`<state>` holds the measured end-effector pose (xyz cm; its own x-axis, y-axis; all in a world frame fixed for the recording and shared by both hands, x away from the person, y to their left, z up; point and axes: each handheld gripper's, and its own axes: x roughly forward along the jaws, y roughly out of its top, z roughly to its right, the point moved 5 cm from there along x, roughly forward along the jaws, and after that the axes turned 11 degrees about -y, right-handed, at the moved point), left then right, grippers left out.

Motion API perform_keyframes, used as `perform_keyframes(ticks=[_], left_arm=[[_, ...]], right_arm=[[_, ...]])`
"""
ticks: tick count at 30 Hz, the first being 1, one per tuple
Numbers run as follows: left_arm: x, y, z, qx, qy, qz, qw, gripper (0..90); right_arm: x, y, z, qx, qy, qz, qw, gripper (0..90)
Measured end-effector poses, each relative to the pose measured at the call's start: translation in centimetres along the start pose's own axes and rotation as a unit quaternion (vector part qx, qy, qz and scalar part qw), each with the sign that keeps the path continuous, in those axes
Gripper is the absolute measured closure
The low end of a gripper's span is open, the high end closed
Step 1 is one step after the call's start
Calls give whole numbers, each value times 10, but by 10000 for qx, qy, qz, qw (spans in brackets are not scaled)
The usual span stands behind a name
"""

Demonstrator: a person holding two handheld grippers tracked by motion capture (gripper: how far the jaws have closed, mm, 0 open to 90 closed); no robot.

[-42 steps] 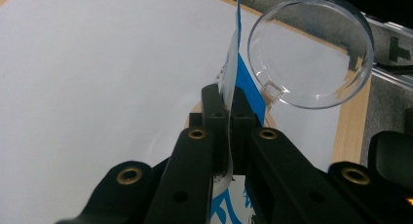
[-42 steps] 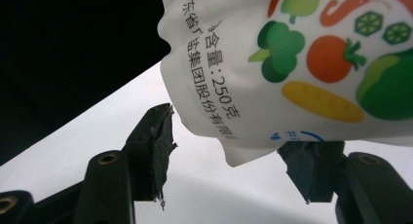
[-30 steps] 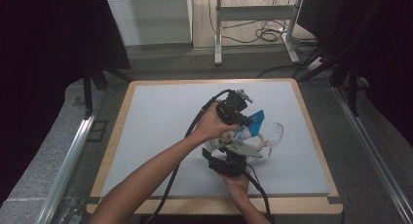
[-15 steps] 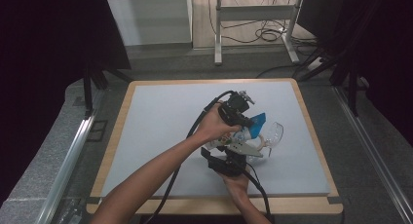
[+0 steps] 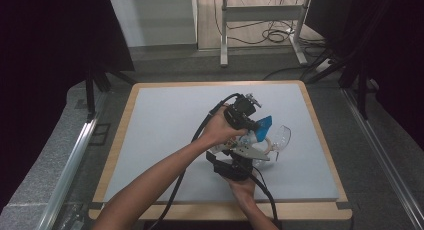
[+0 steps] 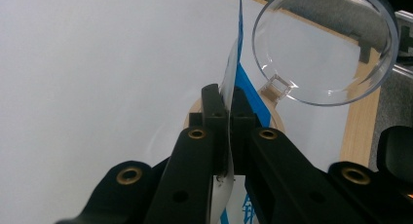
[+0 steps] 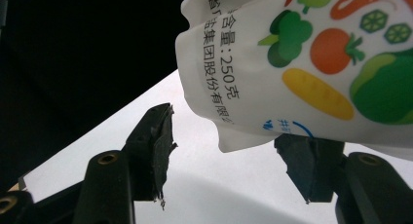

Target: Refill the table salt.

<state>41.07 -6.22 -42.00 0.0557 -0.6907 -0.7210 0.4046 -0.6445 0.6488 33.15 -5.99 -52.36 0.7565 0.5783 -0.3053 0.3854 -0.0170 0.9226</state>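
Pouch (image 7: 311, 63): white, vegetable print, blue edge, held above grey tabletop (image 5: 165, 125), right of centre. Clear bowl (image 6: 324, 46) just beside pouch, resting on tabletop. Left gripper (image 6: 228, 104): fingers pressed together, pinching pouch's thin edge. Right gripper (image 7: 234, 151): fingers spread, pouch's lower corner hanging between them, right finger touching pouch.

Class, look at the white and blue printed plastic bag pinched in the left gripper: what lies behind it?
Behind the white and blue printed plastic bag lie a clear round plastic lid and a round wooden rim on the pale table. The bag and the left gripper cover most of that wooden piece.
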Motion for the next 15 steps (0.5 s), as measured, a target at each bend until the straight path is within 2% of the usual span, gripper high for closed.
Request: perform_keyframes(ticks=[10, 13, 15], left_arm=[[-4, 2, 2, 6, 47, 64, 10000, 899], [-7, 3, 4, 25, 78, 114, 9999, 899], [-8, 2, 5, 28, 66, 115, 9999, 899]], right_arm=[[0, 1, 2, 24, 27, 28, 10000, 400], [0, 0, 4, 155, -4, -33, 9999, 400], [1, -1, 6, 156, -29, -42, 9999, 400]])
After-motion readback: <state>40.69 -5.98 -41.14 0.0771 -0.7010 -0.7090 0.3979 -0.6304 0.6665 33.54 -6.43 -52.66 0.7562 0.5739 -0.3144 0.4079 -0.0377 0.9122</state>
